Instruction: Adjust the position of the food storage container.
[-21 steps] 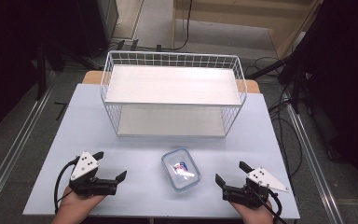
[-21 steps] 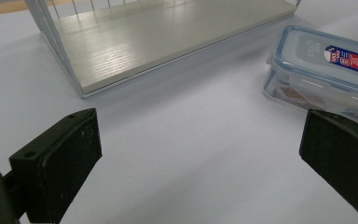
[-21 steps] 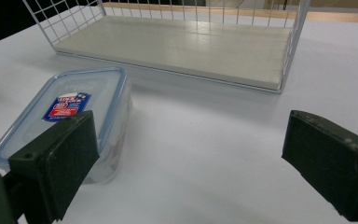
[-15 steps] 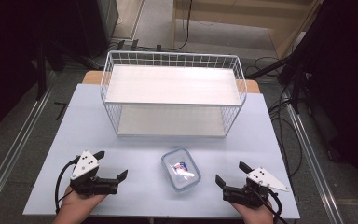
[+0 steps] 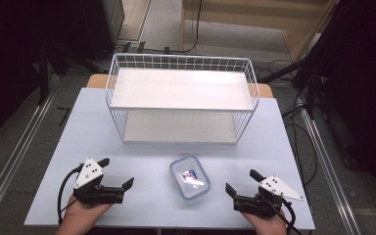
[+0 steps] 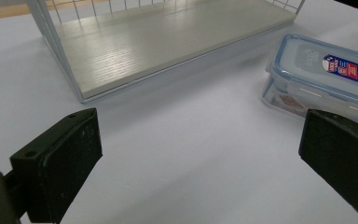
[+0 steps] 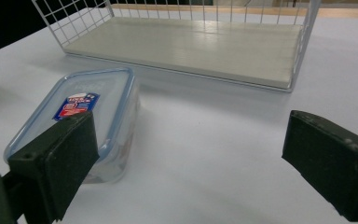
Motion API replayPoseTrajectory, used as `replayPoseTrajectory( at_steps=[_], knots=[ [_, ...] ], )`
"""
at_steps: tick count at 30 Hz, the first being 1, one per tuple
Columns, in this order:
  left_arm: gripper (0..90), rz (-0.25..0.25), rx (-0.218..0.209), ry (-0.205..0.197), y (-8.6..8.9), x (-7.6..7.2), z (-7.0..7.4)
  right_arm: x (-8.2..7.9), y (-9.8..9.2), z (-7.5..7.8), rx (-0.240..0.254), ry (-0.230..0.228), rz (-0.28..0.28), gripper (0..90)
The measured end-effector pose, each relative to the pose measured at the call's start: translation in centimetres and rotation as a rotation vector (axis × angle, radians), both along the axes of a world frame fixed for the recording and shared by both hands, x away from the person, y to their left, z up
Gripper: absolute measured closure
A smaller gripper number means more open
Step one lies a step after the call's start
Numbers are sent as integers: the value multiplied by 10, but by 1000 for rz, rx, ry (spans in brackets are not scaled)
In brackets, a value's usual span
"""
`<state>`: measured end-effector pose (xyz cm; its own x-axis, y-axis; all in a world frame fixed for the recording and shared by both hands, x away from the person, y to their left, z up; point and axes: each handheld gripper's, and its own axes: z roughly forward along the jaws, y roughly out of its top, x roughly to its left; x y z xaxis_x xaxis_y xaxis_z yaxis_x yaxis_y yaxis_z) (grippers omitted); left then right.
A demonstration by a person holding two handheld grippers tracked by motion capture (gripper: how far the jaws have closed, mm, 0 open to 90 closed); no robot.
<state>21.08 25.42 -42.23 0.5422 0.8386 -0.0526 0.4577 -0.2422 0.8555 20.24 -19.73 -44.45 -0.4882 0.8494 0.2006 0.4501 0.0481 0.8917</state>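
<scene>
Both hands low beside container (image 5: 190, 177)

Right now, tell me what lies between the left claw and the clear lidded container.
Nothing: in the high view, only bare tabletop separates the left claw from the clear lidded container. The left gripper view shows the same bare stretch.

Left gripper (image 5: 116, 172): black body with two flat, rectangular black jaws, a grey three-cornered plate on top marked with small dark dots, and a black cable looping from its rear. Right gripper (image 5: 238, 182): same black build, with a like grey dotted plate and black cable. In the gripper views, each jaw is a matte, lightly scuffed black block; one carries two small round holes.
</scene>
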Motion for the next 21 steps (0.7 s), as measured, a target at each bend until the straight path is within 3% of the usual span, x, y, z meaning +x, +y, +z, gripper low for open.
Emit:
replayPoseTrajectory(
  at_steps=[5, 6, 7, 11, 12, 13, 14, 15, 16, 21],
  knots=[
    [1, 15, -11, -3, 2, 0, 1, -3, 4, 2, 19, 6, 17, 158],
    [1, 16, -13, -5, 3, 1, 1, -5, 7, 2, 22, 16, 25, 291],
    [1, 20, -15, -5, 3, 1, 1, -5, 7, 2, 22, 16, 25, 291],
    [1, 20, -15, -6, 4, 1, 1, -7, 15, 1, 31, 34, 82, 579],
    [2, 21, -16, -6, 4, 2, 1, -9, 21, 0, 23, 43, 117, 701],
    [2, 21, -16, -6, 4, 2, 1, -9, 21, 0, 23, 43, 117, 701],
    [2, 19, -15, -6, 4, 2, 1, -11, 28, 0, 2, 46, 154, 842],
    [2, 19, -15, -6, 4, 2, 1, -11, 28, 0, 2, 46, 154, 842],
    [2, 19, -15, -6, 4, 2, 1, -13, 36, -1, -3, 59, 186, 900],
    [2, 22, -13, -3, 3, 2, 1, -21, 64, -4, -33, 93, 285, 900]
  ],
)
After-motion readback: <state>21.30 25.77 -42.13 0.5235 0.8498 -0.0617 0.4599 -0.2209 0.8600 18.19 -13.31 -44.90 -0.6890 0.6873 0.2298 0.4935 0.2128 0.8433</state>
